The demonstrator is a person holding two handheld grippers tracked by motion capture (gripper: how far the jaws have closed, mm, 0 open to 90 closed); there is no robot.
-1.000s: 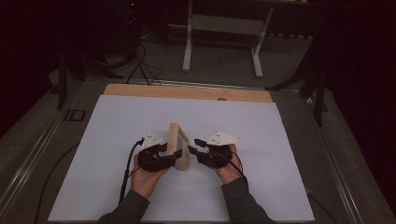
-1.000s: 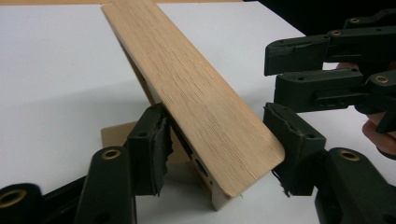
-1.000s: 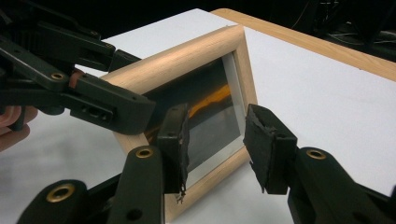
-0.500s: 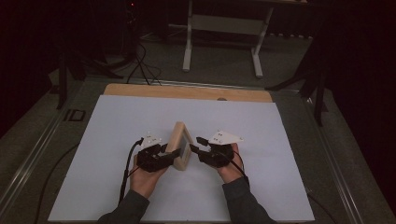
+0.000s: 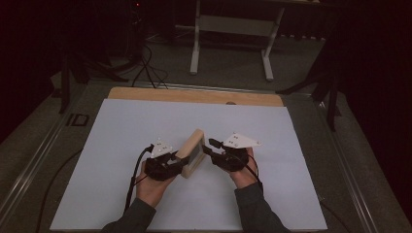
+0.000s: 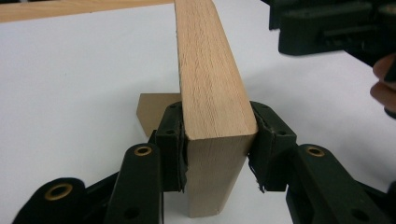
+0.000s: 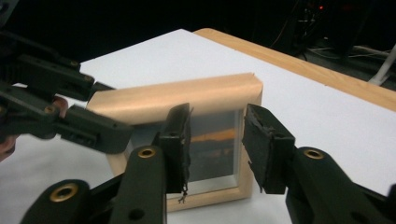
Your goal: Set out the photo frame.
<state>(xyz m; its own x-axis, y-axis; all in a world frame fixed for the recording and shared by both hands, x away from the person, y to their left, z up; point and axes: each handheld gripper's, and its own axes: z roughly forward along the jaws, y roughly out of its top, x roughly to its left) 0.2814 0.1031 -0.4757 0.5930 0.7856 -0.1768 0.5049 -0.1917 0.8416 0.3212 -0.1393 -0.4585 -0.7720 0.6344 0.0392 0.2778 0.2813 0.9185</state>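
A dim room surrounds a white sheet (image 5: 145,126) spread over a wooden table (image 5: 194,95), whose bare edge shows along the sheet's far side; a pale metal stand (image 5: 232,24) waits on the floor beyond, at twelve o'clock. Near the sheet's middle, slightly toward six o'clock, a wooden picture frame (image 5: 192,152) stands upright on its edge. No brand, label or writing can be read anywhere; the glass of the frame shows a dark picture with an orange streak.

The left gripper (image 5: 171,162) sits at the frame's seven o'clock. In the left gripper view its jaws have just been closing, and their pads now press both broad faces of the frame's (image 6: 212,93) near end. A brown card stand (image 6: 152,112) pokes out behind, lying on the sheet.

The right gripper (image 5: 217,150) is at the frame's three o'clock. Its jaws have just been closing a little, yet stand parted before the glass, pads touching nothing.
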